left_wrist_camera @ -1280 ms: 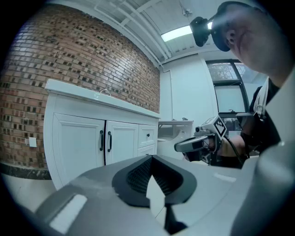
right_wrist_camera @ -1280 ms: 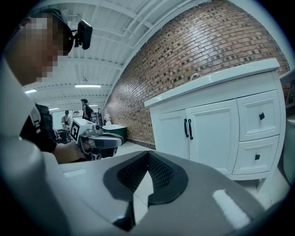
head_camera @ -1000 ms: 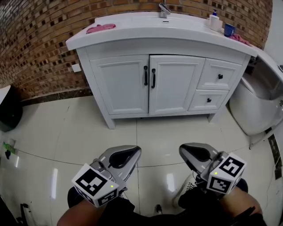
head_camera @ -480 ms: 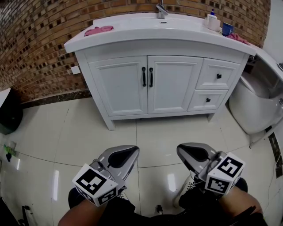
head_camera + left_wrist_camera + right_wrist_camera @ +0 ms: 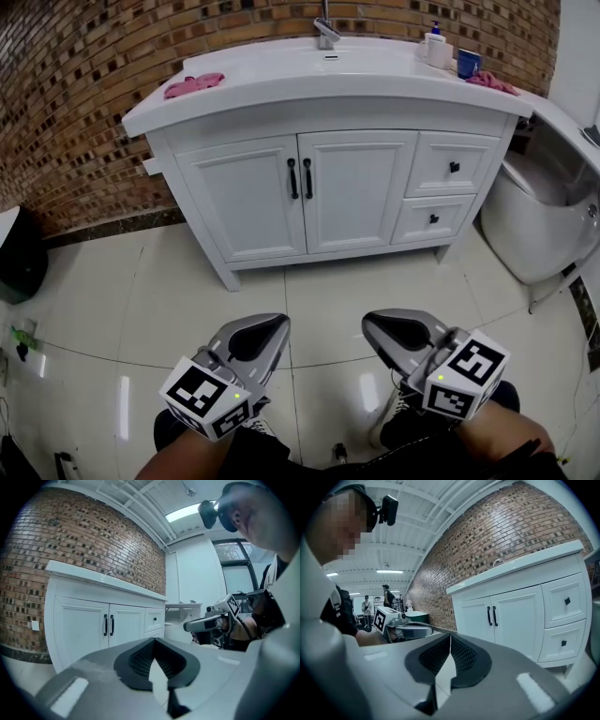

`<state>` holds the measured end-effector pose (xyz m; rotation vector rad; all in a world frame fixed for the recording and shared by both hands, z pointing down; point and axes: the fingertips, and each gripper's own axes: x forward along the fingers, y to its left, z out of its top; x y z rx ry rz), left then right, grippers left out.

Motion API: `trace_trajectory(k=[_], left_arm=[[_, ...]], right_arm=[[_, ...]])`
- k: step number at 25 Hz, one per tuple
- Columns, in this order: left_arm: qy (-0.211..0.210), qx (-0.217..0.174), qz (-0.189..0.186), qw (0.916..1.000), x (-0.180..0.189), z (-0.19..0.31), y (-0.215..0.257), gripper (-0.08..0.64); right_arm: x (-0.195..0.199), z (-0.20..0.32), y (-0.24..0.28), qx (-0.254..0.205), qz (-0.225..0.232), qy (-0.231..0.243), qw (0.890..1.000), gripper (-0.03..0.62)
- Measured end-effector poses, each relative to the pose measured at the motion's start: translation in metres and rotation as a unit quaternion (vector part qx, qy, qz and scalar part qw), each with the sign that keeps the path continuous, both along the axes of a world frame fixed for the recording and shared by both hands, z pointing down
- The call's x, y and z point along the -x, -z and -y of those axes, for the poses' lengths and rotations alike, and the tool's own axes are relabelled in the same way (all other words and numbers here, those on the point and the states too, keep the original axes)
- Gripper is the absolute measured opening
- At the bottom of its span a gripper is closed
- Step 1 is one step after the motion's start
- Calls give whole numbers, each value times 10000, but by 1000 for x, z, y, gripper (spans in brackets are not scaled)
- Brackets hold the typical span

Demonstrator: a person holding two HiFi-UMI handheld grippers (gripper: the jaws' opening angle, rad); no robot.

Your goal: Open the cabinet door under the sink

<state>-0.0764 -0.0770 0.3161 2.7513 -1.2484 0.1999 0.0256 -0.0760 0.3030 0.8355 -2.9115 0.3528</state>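
Brickwork wall (image 5: pixel 75 84), rough and mottled brown, stands behind a floor (image 5: pixel 103 281) of large, glossy pale tiles. White vanity (image 5: pixel 234 267) with panelled fronts stands against the wall under a smooth, rounded white counter (image 5: pixel 281 84) with a moulded basin. The two cabinet doors (image 5: pixel 246 199) are closed and meet at the centre; each carries a slim, black, vertical bar handle (image 5: pixel 292 178). Two drawers (image 5: pixel 453 164) with small black knobs sit to their right. The left gripper (image 5: pixel 270 328) and right gripper (image 5: pixel 382 326), grey with ribbed black pads, are side by side low over the floor, well apart from the doors and pointing toward them. The jaws of both are pressed together and hold nothing. A crumpled pink cloth (image 5: pixel 192 84) lies on the counter's left end.
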Motion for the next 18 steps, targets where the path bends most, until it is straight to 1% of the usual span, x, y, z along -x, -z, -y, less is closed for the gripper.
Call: trace_trajectory(k=[5, 9, 15, 16, 18], left_arm=[[2, 21, -35, 10000, -3, 12, 1, 5], [77, -55, -55, 9999, -1, 29, 2, 6], [283, -202, 6, 9994, 8, 69, 12, 6], [324, -248, 49, 9992, 10, 78, 15, 18], [434, -376, 128, 9983, 15, 101, 26, 68]], right_arm=[[0, 9, 4, 16, 50, -11, 10000, 11], [3, 17, 6, -9, 98, 13, 10000, 11], [5, 29, 16, -210, 140, -11, 9997, 11], [5, 31, 17, -222, 159, -13, 9996, 11], [4, 35, 17, -222, 178, -13, 9996, 11]])
